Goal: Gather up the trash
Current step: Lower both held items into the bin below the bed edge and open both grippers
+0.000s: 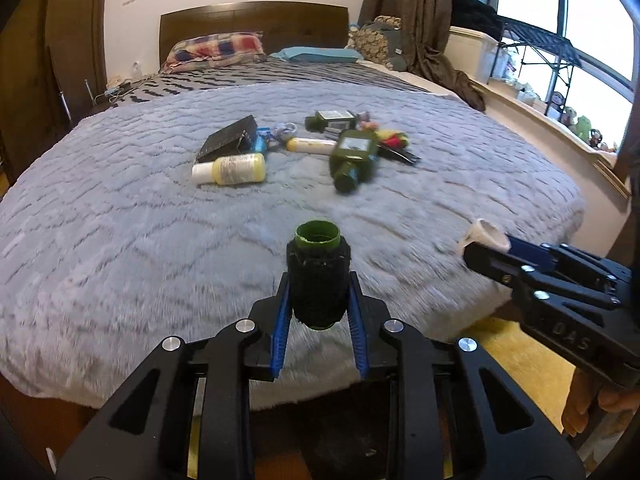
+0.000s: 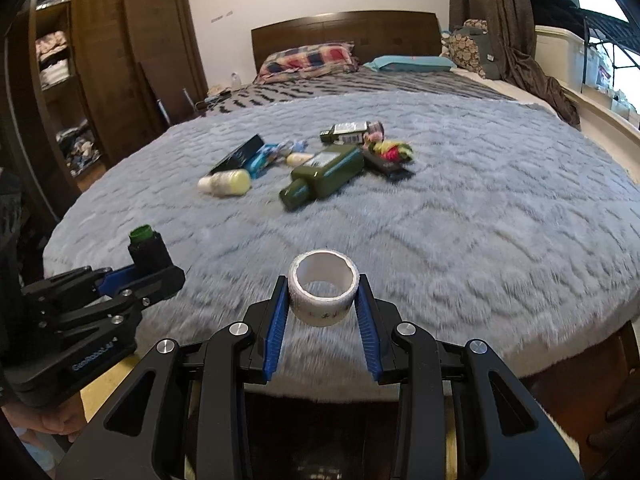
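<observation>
green-rimmed black tube [image 1: 318, 280] clamped in left gripper [image 1: 319, 312], jaws tight; tape roll [image 2: 323, 288] pinched in right gripper [image 2: 323, 316], jaws partway closed. both off the bed's [image 2: 480, 240] near edge. could slip from shallow grips. more trash [image 2: 316, 178] mid-bed.

In front of me is the bed [image 1: 120, 240], covered with a fluffy grey blanket [image 2: 480, 220]. Near its middle lies a cluster: a yellow bottle [image 1: 232, 169] with a white cap, a black box [image 1: 230, 138] just behind it, a large dark green bottle [image 1: 352, 158] on its side, and a smaller green bottle [image 1: 330, 120] farther back. Pillows [image 1: 216, 49] sit by the headboard [image 1: 256, 16].
</observation>
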Tool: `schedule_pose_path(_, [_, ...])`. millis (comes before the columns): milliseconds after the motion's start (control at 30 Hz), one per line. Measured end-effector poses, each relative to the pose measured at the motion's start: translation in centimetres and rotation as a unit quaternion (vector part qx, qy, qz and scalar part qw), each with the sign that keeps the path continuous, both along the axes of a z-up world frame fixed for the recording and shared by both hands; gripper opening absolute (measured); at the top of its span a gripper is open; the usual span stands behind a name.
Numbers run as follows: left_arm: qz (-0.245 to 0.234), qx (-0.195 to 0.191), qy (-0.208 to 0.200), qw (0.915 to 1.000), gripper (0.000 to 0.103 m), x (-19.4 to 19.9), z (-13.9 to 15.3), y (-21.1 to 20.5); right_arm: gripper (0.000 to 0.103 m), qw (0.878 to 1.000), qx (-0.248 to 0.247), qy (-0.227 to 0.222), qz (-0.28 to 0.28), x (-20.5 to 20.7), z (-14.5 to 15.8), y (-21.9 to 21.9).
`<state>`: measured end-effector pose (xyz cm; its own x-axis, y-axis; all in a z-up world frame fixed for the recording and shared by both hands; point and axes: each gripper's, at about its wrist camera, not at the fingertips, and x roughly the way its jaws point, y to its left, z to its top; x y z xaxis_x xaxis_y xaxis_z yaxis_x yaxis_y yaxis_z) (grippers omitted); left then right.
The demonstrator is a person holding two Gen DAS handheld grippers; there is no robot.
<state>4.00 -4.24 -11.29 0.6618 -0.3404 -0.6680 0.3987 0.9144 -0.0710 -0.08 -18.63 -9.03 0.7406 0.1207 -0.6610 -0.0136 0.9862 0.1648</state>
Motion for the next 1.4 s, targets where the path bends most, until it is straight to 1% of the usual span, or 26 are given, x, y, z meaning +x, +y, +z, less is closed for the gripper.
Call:
schedule_pose_path(67, [-0.003,-0.004,0.007,1.0000,0.025,-1.1,-0.1,0.1,0.034,1.000,0.001,0.013,0.003,-1.0,-0.3,0.1])
schedule_pose_path(167, [-0.011,-0.003,0.027,0.9996,0.025,-2.6,-1.0,0.3,0.034,0.999,0.005,0.036,0.008,-2.0,-1.2,0.1])
schedule_pose_path(367, [-0.027,0.010,0.092,0.9953,0.025,-3.5,-4.8,-0.1,0.034,0.995,0.024,0.099,0.017,-2.8,-4.7,0.2])
schedule_pose_path(400, [-0.034,0.012,0.108,0.9935,0.025,-3.7,-5.7,-0.3,0.034,0.993,0.026,0.110,0.019,-2.9,-5.5,0.3])
schedule_pose_path(533, [-0.048,0.024,0.147,0.9877,0.025,-3.7,-8.6,-0.9,0.034,0.988,0.037,0.146,0.020,-2.6,-8.0,0.3])
schedule_pose_path(633, [-0.048,0.030,0.179,0.9821,0.025,-3.6,-11.1,-1.1,0.034,0.986,0.038,0.164,0.019,-2.6,-9.5,0.5])
schedule_pose_path(767, [-0.046,0.041,0.210,0.9758,0.025,-3.3,-13.9,-1.2,0.034,0.980,0.042,0.193,0.023,-2.5,-12.0,0.7])
schedule_pose_path(867, [-0.052,0.043,0.240,0.9684,0.025,-2.9,-15.9,-1.5,0.034,0.974,0.051,0.219,0.030,-2.4,-13.8,0.9])
schedule_pose_path(1000, [-0.056,0.044,0.265,0.9618,0.025,-2.6,-17.7,-1.8,0.035,0.969,0.050,0.238,0.033,-2.3,-15.3,1.4])
schedule_pose_path(1133, [-0.055,0.045,0.277,0.9584,0.025,-2.6,-18.5,-1.7,0.036,0.967,0.055,0.245,0.034,-2.0,-16.0,1.8])
schedule_pose_path(1233, [-0.049,0.047,0.276,0.9588,0.028,-2.4,-18.8,-1.4,0.037,0.968,0.057,0.243,0.032,-1.6,-16.1,1.8])
schedule_pose_path(1300, [-0.043,0.049,0.273,0.9598,0.034,-2.3,-18.5,-0.9,0.041,0.968,0.058,0.241,0.028,-1.4,-15.5,1.4])
schedule_pose_path(1400, [-0.036,0.051,0.263,0.9628,0.039,-2.6,-17.3,-1.2,0.047,0.970,0.060,0.235,0.023,-1.0,-14.4,0.9])
